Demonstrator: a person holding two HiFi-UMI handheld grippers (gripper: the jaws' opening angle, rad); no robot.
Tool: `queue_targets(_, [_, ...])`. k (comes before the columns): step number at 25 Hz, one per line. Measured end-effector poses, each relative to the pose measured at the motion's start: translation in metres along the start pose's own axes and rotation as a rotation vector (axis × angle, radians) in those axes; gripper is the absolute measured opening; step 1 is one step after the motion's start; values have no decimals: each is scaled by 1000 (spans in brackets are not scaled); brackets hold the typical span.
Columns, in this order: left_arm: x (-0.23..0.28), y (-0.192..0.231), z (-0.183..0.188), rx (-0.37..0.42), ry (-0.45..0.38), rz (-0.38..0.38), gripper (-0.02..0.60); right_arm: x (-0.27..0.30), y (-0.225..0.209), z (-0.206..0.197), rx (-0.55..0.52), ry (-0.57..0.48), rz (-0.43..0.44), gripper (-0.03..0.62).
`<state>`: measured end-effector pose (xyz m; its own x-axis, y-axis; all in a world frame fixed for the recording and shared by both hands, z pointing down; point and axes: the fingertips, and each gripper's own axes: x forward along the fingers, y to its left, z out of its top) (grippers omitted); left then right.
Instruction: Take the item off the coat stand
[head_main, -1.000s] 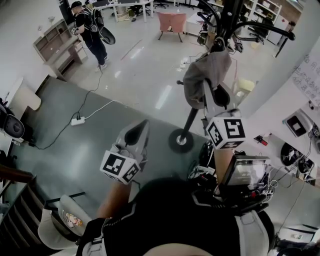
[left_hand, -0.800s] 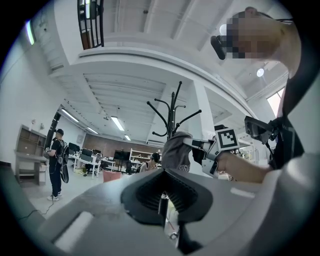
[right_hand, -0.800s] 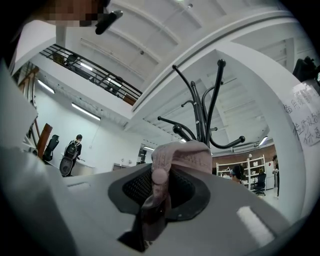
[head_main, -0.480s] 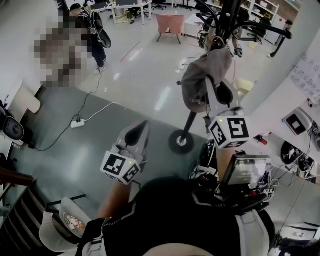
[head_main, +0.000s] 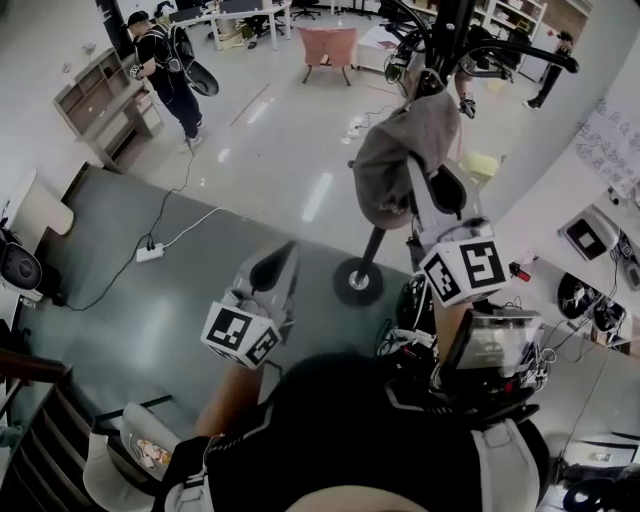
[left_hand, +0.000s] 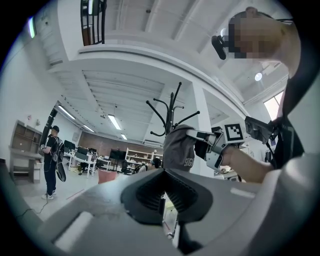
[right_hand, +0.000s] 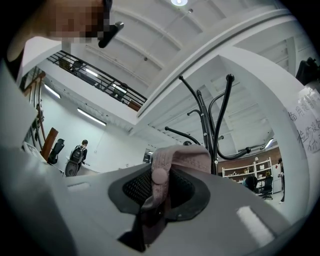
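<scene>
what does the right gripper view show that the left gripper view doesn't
Only the right gripper view: the right gripper shut on the pink cap, with the cap's round button right at the pads. Only the left gripper view: the left gripper shut with nothing between its jaws, and the right gripper's marker cube seen from the side, next to the cap. Both: the cap, the black coat stand behind it and a person with a backpack in the background.
</scene>
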<state>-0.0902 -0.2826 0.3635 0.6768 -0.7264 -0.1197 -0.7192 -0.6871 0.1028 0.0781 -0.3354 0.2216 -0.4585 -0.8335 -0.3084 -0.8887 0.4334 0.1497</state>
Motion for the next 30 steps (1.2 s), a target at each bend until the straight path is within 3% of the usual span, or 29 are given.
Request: queue_targets(30, [12,-17,1,-14,-1,-124,17,-43,26,27,46,-45,55,77])
